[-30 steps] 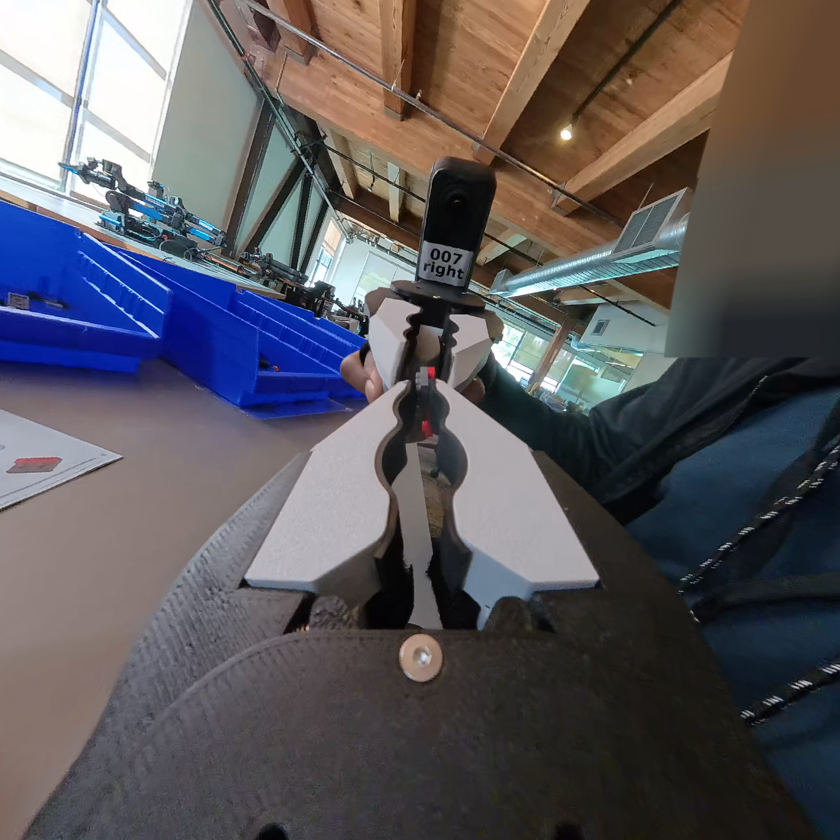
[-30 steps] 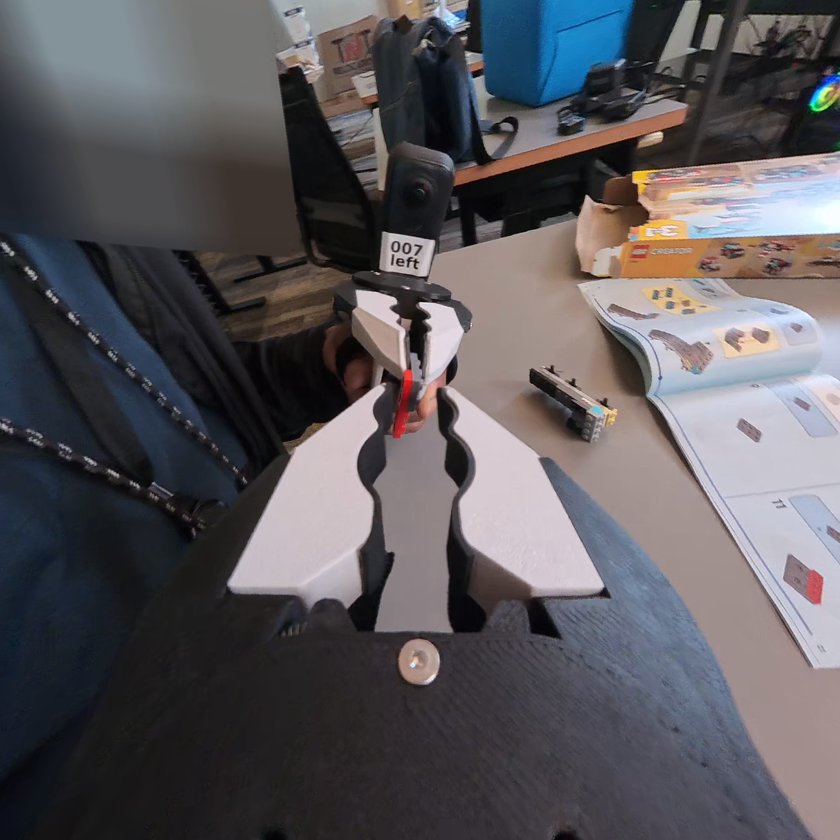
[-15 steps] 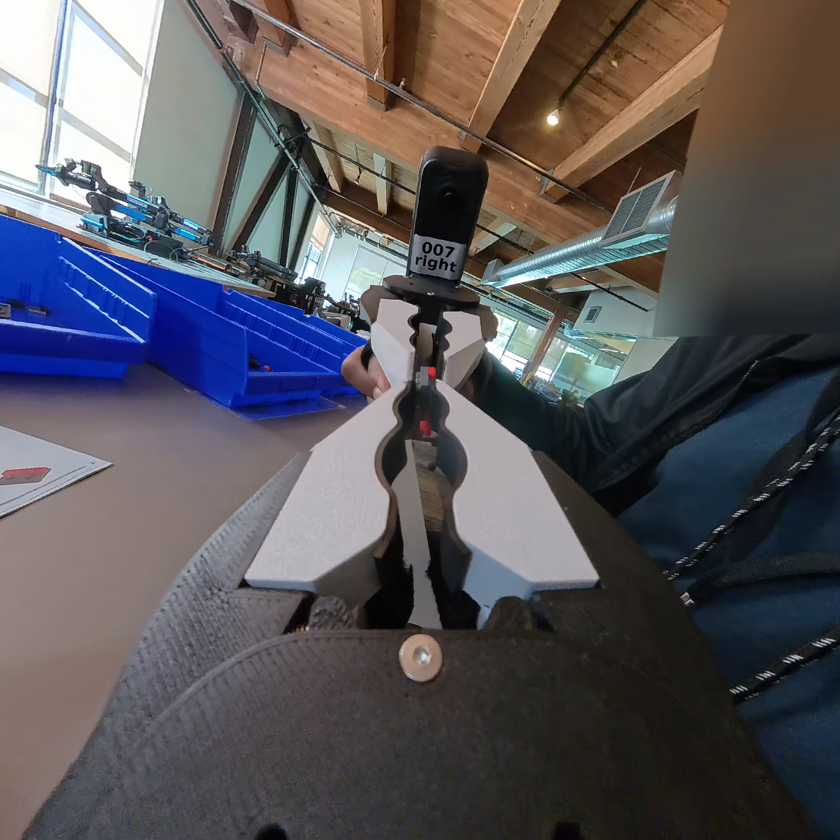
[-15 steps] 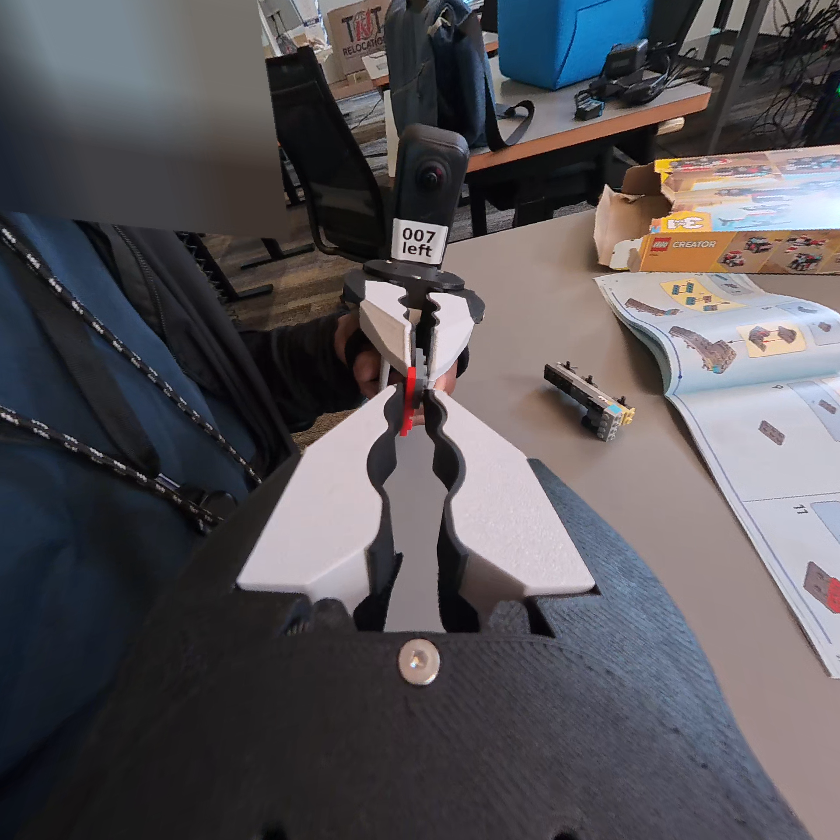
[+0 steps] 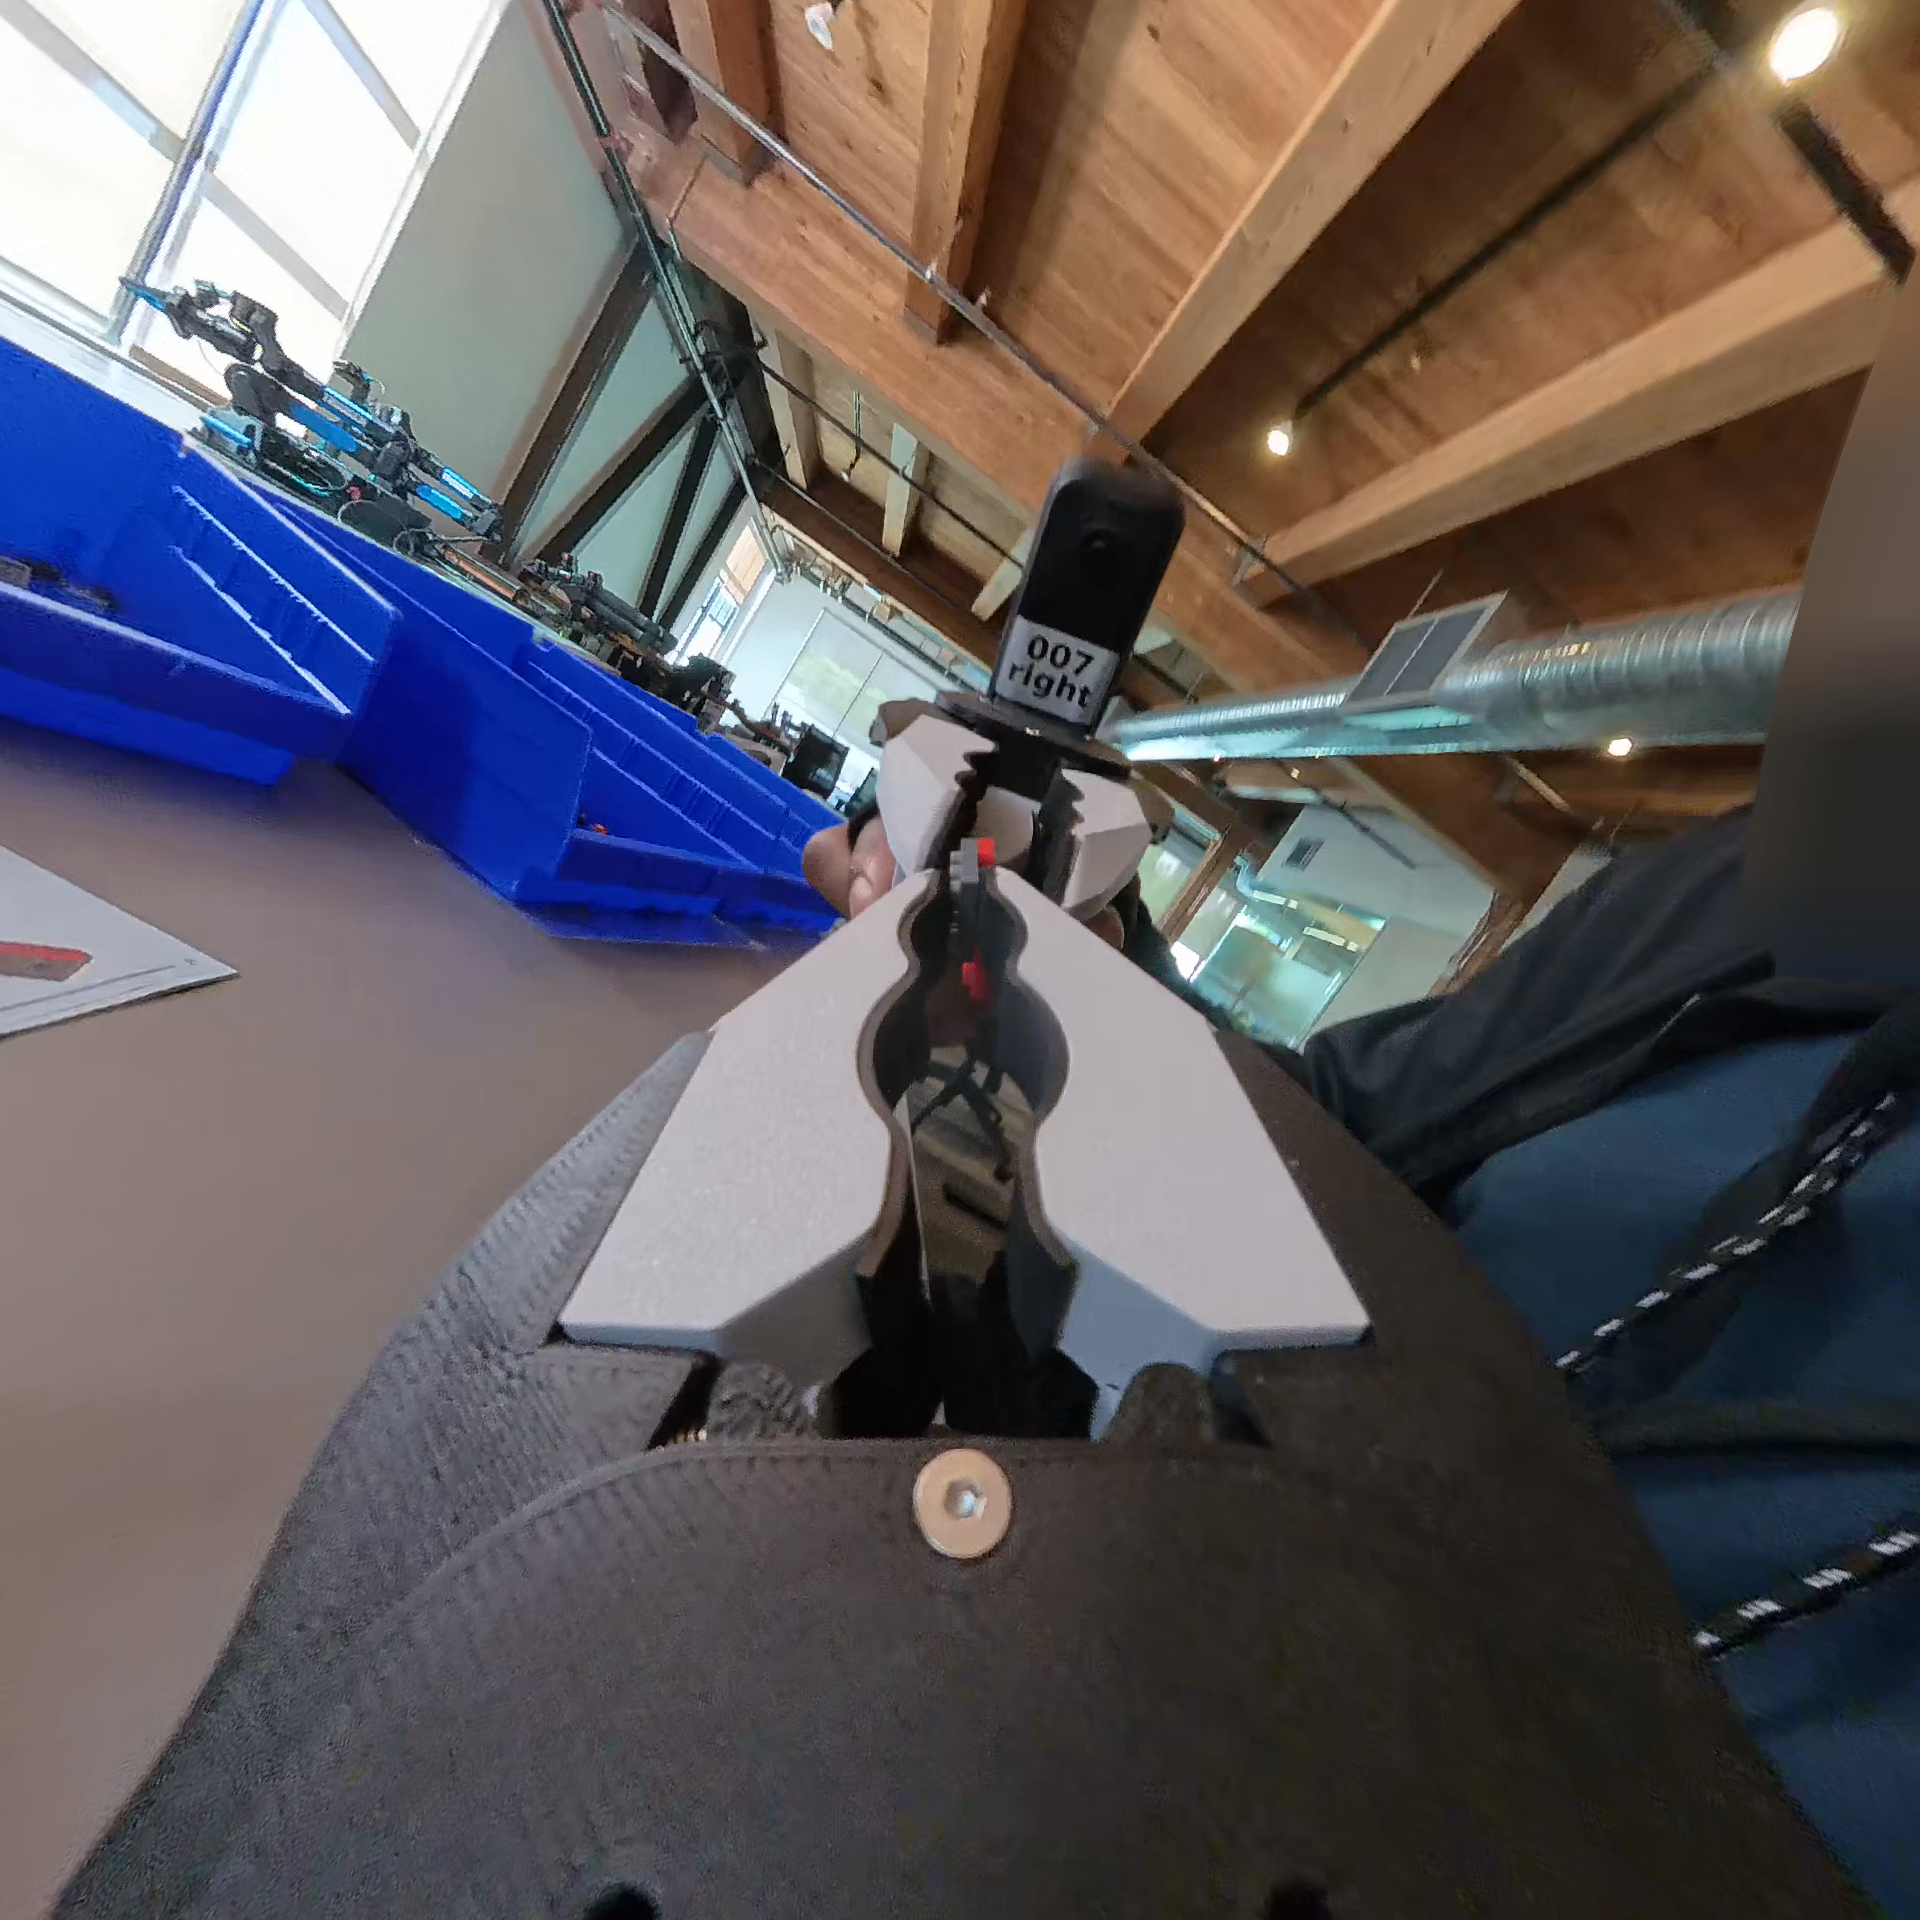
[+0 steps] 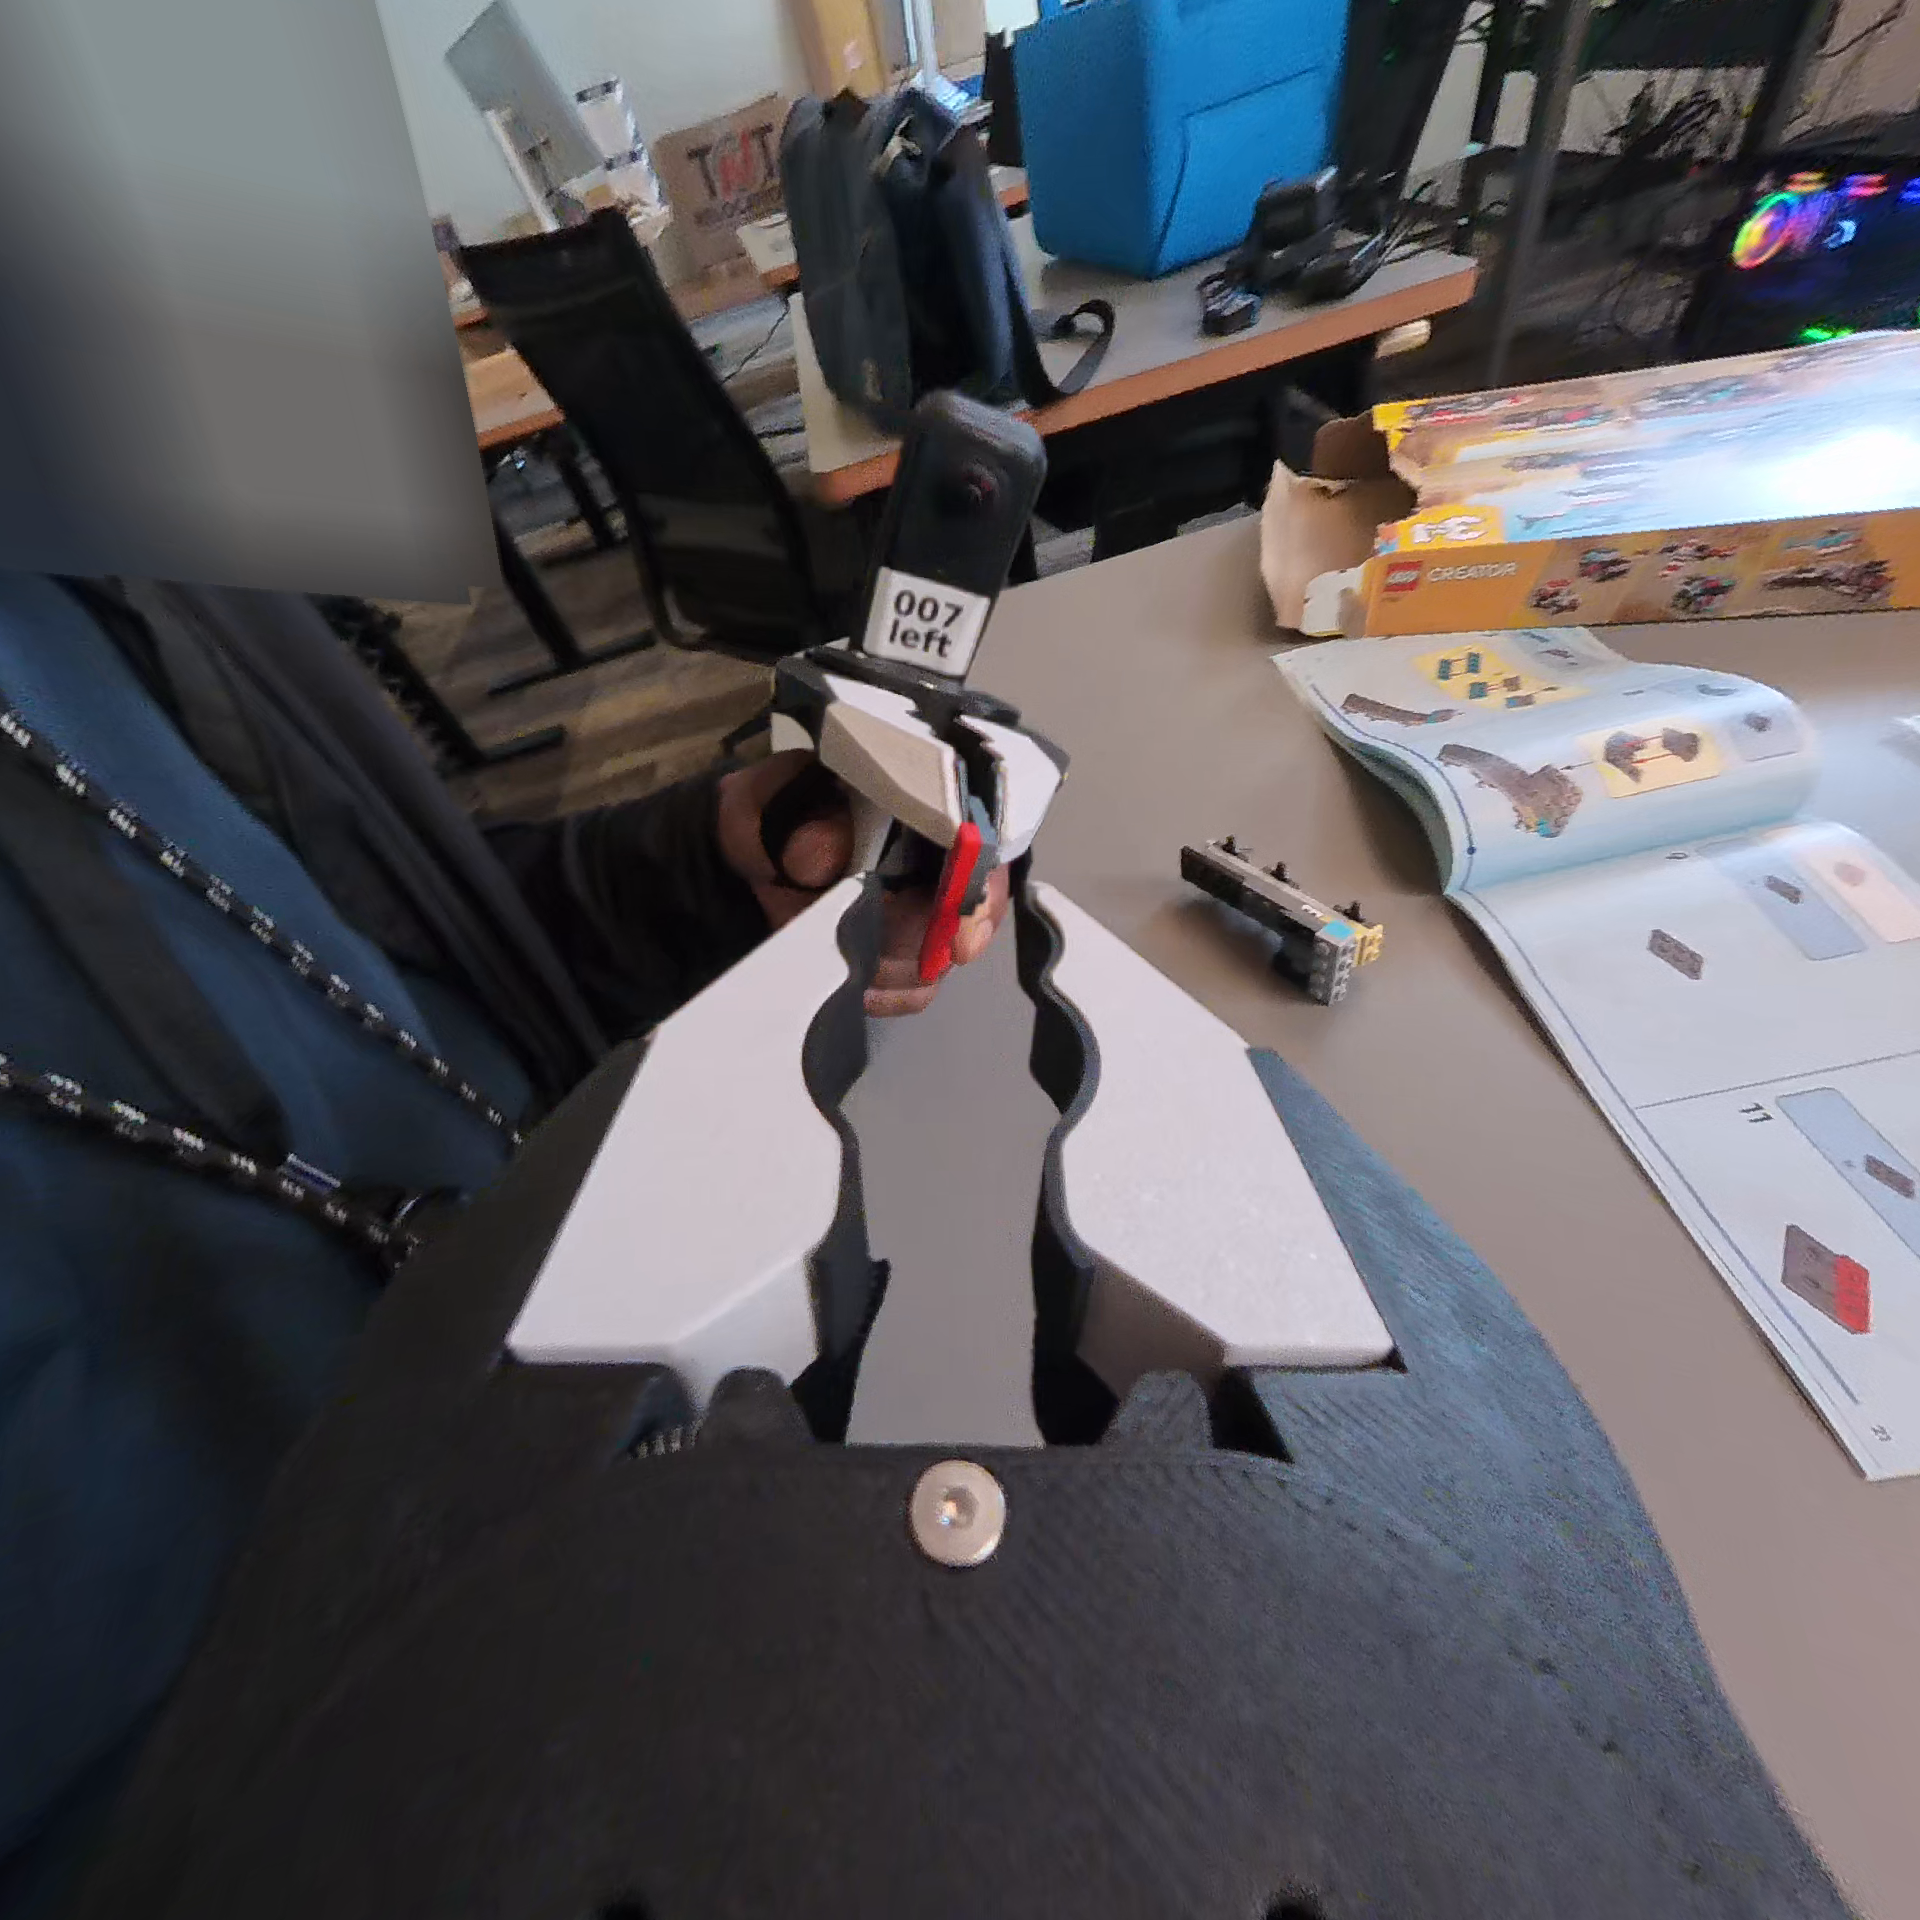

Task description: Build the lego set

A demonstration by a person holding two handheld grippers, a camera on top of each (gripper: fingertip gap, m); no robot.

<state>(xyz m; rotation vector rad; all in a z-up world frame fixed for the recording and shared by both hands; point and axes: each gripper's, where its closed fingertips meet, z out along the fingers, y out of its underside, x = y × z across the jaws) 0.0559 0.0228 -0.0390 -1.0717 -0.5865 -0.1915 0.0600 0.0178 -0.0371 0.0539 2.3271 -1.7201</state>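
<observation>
We see a red plate [image 6: 951,899] pinched upright in the left gripper [image 6: 971,847], just beyond the spread right gripper [image 6: 940,894] fingers [image 6: 748,1122]. A small build [image 6: 1283,920] lies on the grey counter [image 6: 1195,1039] to their right, beside a booklet [image 6: 1683,997].

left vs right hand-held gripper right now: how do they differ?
The left hand-held gripper is pinched shut on a thin red lego piece; the right hand-held gripper stands open with nothing between its fingers. The left one points up toward the ceiling beams; the right one looks down over the grey table, where a small dark lego assembly lies. Both have pale grey wavy-edged fingers and face each other tip to tip.
</observation>
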